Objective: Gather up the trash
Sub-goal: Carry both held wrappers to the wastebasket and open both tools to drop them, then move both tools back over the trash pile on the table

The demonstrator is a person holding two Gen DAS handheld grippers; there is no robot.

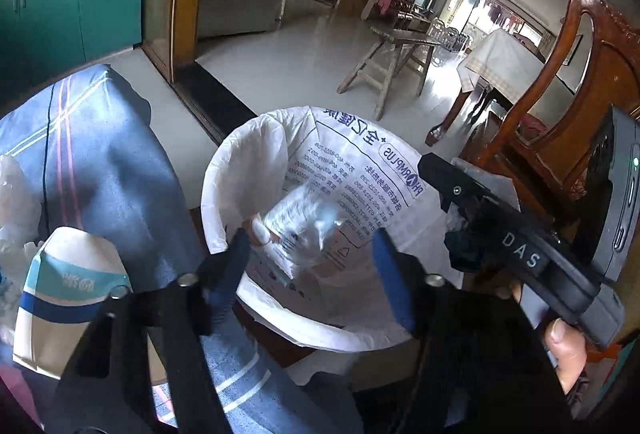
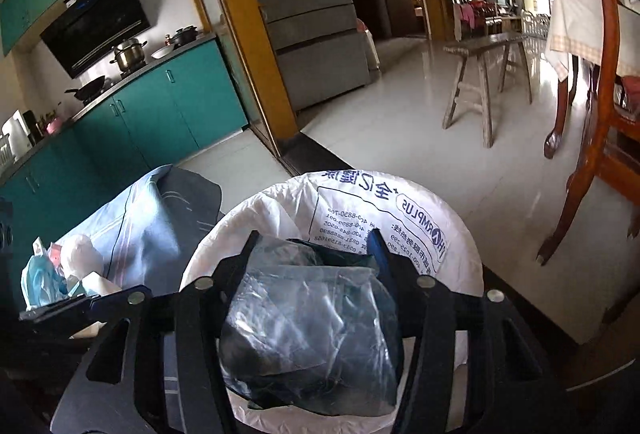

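A bin lined with a white printed plastic bag stands on the floor beside a blue-clothed table. My left gripper is open over the bin; a blurred crumpled clear wrapper hangs in the air between its fingers and the bin's inside. My right gripper is shut on a crumpled dark plastic bag and holds it over the same bin. The right gripper also shows in the left wrist view, at the bin's right rim, with dark plastic in it.
A blue-and-white tissue box and white crumpled plastic lie on the table at left. More trash sits on the table in the right wrist view. A carved wooden chair stands right of the bin; a wooden bench stands further off.
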